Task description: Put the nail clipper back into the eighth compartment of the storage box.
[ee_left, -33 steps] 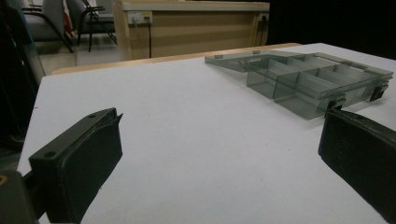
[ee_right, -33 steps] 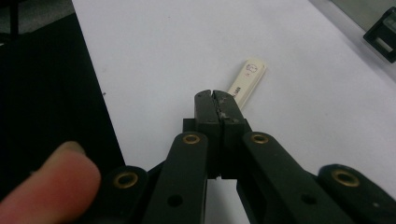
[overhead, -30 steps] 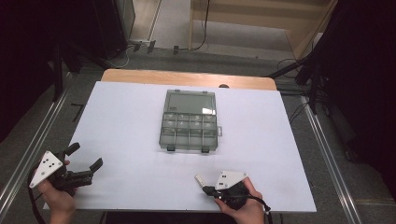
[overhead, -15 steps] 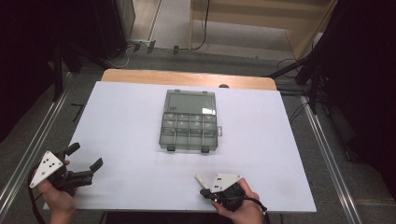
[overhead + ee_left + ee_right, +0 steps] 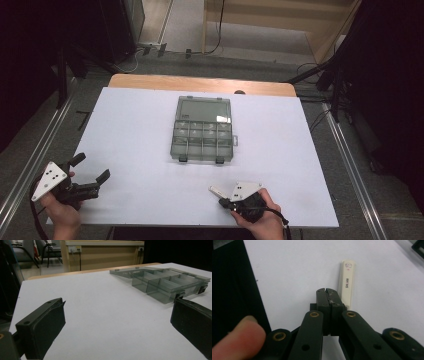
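the small cream-white plastic stick with dark lettering [image 5: 347, 285] lay flat on the white table top [image 5: 140, 125] near the front edge, also seen from the high view [image 5: 216, 190]. it rested just beside the tip of the right gripper [image 5: 327, 291], along one side of it and not between the jaws. that gripper's two black jaws were pressed together with nothing between them, and the hand holding it [image 5: 257, 217] came in from the bottom of the high view. farther up the table, near its middle, sat a smoky-grey clear plastic compartment box [image 5: 203, 129], well apart from the stick. the left gripper [image 5: 90, 172] hovered at the front left corner of the table, well apart from the stick and the box, its jaws spread wide and holding nothing. in the left gripper view the box [image 5: 165, 281] stood ahead and to the right.
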